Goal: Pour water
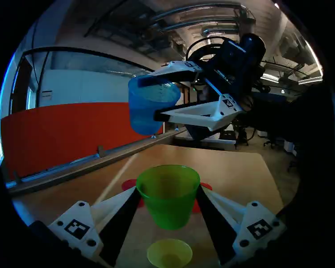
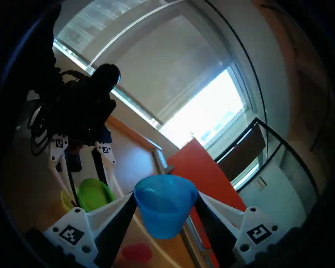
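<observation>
In the left gripper view my left gripper is shut on a green cup, held upright above the wooden table. Higher up and farther off, the right gripper holds a blue cup in the air, slightly tilted. In the right gripper view my right gripper is shut on the blue cup, which has some water in it. The view is strongly tilted. Below and to the left, the left gripper holds the green cup.
A yellow cup stands on the table under the green cup, also seen as a yellow cup behind the green one. Red coasters lie on the table. An orange wall and rail run along the table's far side.
</observation>
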### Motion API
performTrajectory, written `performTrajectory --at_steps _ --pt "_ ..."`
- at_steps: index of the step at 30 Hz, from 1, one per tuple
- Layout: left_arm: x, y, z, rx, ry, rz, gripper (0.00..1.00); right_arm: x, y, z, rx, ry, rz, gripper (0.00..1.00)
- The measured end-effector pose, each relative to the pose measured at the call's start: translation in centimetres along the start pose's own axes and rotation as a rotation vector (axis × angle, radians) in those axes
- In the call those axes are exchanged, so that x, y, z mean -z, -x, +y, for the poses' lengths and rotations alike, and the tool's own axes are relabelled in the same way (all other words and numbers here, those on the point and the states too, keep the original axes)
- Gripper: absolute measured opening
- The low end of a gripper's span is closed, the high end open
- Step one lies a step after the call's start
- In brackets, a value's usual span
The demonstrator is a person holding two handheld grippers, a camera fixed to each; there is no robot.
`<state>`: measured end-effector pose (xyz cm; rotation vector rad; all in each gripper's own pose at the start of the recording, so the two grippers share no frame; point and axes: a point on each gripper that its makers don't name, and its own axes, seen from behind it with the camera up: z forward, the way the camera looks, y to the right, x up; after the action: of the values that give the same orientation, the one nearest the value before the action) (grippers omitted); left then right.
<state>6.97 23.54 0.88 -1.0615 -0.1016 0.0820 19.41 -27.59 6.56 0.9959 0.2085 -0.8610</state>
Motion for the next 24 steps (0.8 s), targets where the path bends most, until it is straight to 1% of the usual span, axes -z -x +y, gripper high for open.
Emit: performTrajectory --at_steps 6,15,24 --pt "-0.1 -0.3 0.0 0.001 -0.001 0.016 0.86 -0.1 0.0 0.1 0.014 -0.002 -0.005 0.91" --pt "-0.3 -0.9 0.4 -0.018 0.003 0.033 0.86 -0.3 -0.2 0.1 0.047 -0.006 -0.013 0.91" --pt "-0.6 -1.1 0.5 -0.012 0.004 0.044 0.86 -0.4 -0.2 0.2 0.075 -0.006 -0.018 0.91"
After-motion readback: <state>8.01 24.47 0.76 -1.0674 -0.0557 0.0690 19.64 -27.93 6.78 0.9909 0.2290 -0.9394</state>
